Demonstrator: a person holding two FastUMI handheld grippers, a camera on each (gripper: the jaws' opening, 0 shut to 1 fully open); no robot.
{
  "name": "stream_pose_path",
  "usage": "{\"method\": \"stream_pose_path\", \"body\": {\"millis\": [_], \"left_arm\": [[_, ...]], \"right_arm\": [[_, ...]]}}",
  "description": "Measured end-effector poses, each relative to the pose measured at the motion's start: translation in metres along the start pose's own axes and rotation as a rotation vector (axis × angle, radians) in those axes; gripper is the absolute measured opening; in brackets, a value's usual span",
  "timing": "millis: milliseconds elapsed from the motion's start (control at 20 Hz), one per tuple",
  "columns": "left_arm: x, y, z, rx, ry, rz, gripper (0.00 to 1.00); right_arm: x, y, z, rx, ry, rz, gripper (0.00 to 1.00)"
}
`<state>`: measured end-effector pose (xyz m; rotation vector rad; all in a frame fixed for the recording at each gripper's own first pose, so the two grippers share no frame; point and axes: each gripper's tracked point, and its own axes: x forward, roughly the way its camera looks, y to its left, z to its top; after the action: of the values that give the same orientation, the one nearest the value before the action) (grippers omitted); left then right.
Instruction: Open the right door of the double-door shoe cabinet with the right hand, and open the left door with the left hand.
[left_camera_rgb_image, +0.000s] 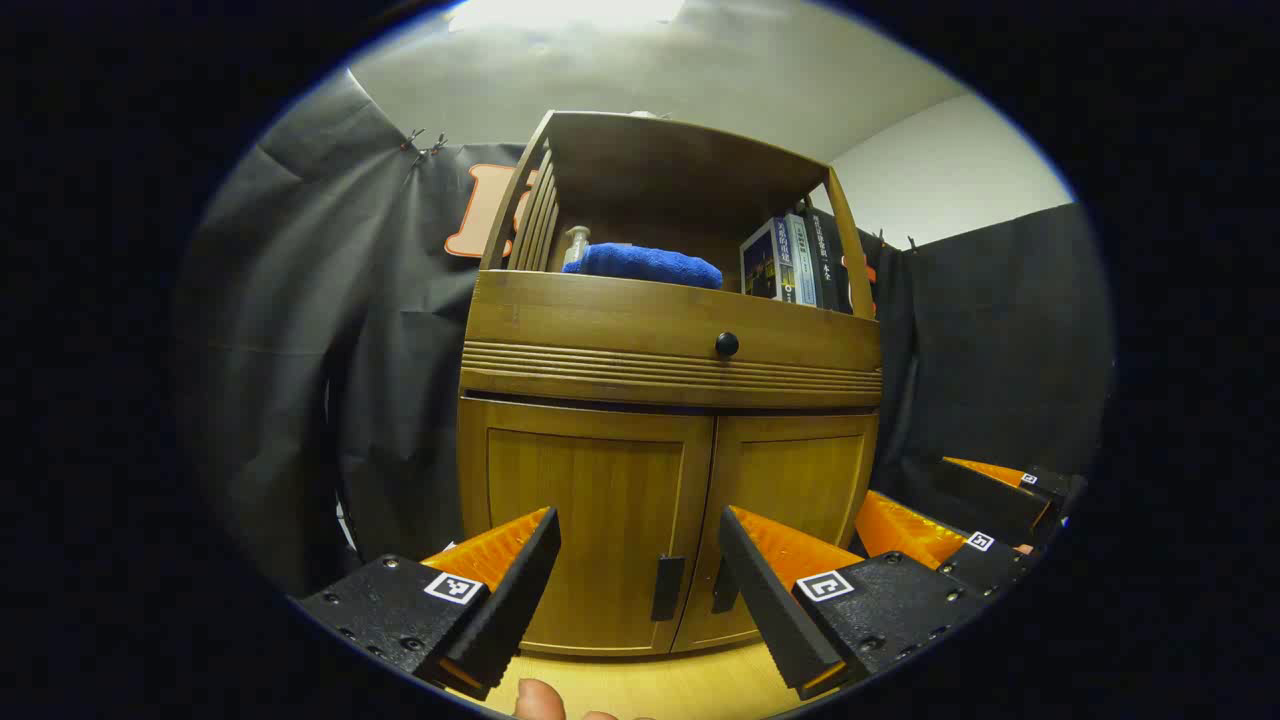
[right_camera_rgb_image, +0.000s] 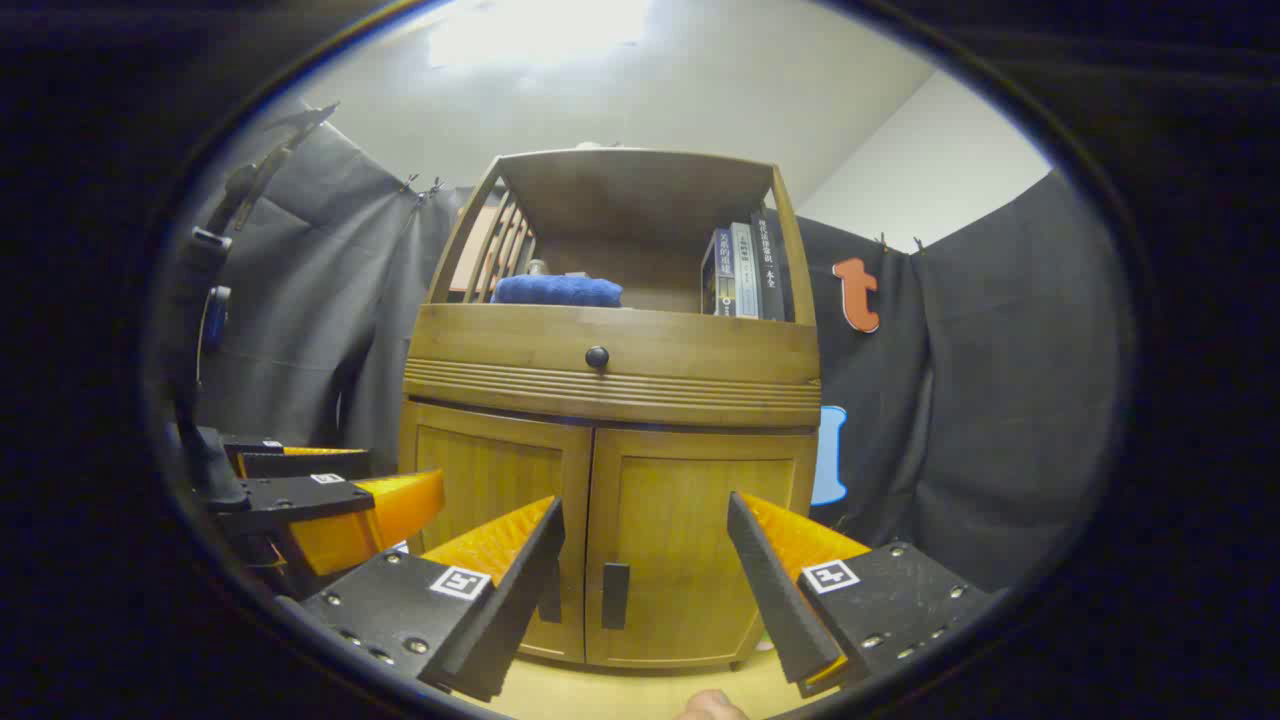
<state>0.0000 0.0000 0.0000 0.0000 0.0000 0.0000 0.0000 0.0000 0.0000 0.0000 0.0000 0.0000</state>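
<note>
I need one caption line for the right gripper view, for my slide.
Open right hand-held gripper facing the closed shoe cabinet, aligned with the right door's handle.

one shoe cabinet (right_camera_rgb_image: 610, 400), two doors (right_camera_rgb_image: 700, 545), three books (right_camera_rgb_image: 742, 270), one blue towel (right_camera_rgb_image: 556, 290)

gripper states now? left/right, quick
Left gripper: open, holding nothing, short of the cabinet doors.
Right gripper: open, holding nothing, short of the doors.

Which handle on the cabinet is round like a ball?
The black knob on the drawer, above the doors. The left door's handle and the right door's handle are flat upright bars instead.
</note>
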Motion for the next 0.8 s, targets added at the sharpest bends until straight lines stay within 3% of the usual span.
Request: {"method": "stream_pose_path", "body": {"millis": [800], "left_arm": [[0.0003, -0.0012, -0.0059, 0.009, 0.012, 0.006, 0.97]], "right_arm": [[-0.0034, -0.0075, -0.0023, -0.016, 0.010, -0.009, 0.94]]}}
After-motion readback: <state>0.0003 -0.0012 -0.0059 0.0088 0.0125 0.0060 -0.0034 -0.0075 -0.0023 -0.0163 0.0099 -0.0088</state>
